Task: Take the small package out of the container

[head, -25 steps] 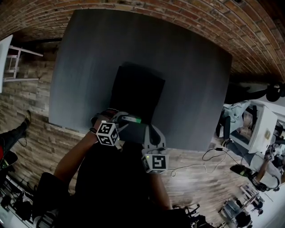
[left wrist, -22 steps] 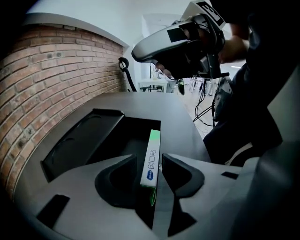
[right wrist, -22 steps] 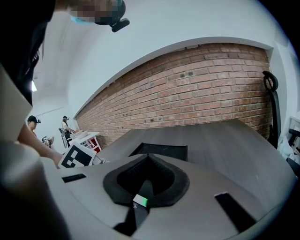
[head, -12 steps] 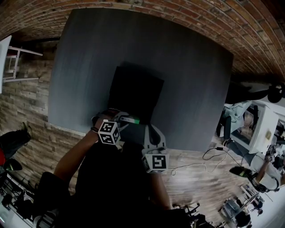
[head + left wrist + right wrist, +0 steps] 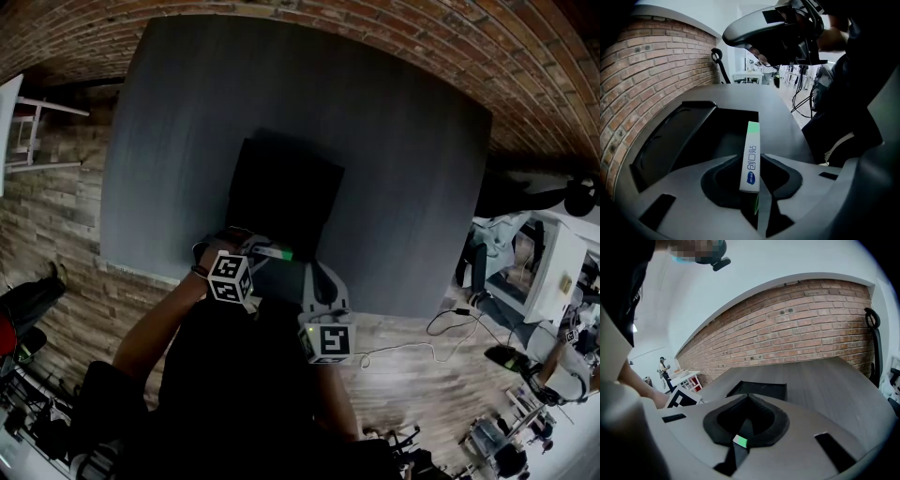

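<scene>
A black open container (image 5: 281,192) stands on the dark grey table (image 5: 394,141), also seen in the left gripper view as the container (image 5: 689,140). The small package (image 5: 751,161), a thin white box with green ends and a blue logo, stands on edge between my left gripper's (image 5: 757,187) jaws, which are closing around it with a gap still showing. My right gripper (image 5: 740,439) is shut on one green end of the package (image 5: 739,441). In the head view the package (image 5: 274,251) lies between both grippers at the container's near edge.
A red brick wall (image 5: 797,329) runs behind the table. The table's front edge (image 5: 187,279) is just under my hands. White furniture and cables (image 5: 525,272) stand on the wooden floor to the right, and a white stool (image 5: 28,131) to the left.
</scene>
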`<state>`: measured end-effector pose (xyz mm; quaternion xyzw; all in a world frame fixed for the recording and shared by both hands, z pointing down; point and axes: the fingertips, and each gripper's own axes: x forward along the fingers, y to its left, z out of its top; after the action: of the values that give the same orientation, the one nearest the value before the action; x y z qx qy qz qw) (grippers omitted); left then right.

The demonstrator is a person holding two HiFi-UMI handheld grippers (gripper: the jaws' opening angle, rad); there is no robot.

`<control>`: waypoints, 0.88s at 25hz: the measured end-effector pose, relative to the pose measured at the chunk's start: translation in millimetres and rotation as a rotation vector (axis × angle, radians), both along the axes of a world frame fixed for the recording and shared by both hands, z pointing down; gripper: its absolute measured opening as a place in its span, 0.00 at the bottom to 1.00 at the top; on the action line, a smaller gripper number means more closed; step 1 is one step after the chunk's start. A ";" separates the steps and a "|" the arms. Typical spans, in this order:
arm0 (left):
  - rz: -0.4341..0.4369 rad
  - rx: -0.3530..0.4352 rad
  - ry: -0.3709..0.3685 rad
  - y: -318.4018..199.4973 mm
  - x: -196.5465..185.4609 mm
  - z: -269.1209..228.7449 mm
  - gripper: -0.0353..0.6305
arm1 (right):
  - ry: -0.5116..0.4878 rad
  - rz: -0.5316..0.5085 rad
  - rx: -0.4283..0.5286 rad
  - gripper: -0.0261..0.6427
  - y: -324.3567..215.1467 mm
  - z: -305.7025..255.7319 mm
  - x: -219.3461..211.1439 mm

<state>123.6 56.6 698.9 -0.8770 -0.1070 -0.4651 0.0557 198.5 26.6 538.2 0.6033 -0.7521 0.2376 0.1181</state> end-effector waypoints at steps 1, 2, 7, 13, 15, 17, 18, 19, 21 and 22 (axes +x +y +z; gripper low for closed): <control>0.001 -0.002 -0.003 0.6 0.0 -0.2 0.25 | 0.002 -0.001 0.002 0.08 -0.4 -0.6 0.5; 0.002 -0.003 -0.005 1.4 -0.1 -0.4 0.25 | 0.004 -0.001 0.002 0.08 -0.6 -1.3 1.0; -0.001 0.003 -0.009 1.3 -0.8 -2.2 0.25 | 0.007 0.011 -0.004 0.08 0.0 -2.6 3.2; -0.006 0.013 -0.001 -0.3 -0.5 -7.5 0.25 | -0.005 0.006 0.004 0.08 3.1 -2.8 0.8; -0.010 0.013 0.005 -1.1 -0.5 -10.5 0.25 | -0.001 0.011 -0.008 0.07 4.4 -2.9 1.1; -0.015 0.014 0.010 -1.3 -1.1 -12.6 0.24 | 0.003 0.011 -0.004 0.08 4.2 -4.6 0.1; -0.017 0.016 0.013 -1.3 -1.9 -13.5 0.24 | 0.003 0.009 -0.003 0.08 4.8 -4.7 -1.1; -0.019 0.019 0.016 -1.4 -2.6 -14.5 0.24 | 0.003 0.008 -0.004 0.08 5.8 -4.5 -2.2; -0.024 0.029 0.024 -1.4 -2.8 -17.4 0.24 | 0.006 0.007 -0.005 0.08 7.3 -5.7 -2.8; -0.030 0.034 0.031 -1.7 -2.3 -19.4 0.24 | 0.007 0.007 -0.005 0.08 8.0 -6.2 -2.7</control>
<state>121.3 54.8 679.5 -0.8844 -0.0853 -0.4542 0.0653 195.8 34.6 531.9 0.6065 -0.7489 0.2379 0.1215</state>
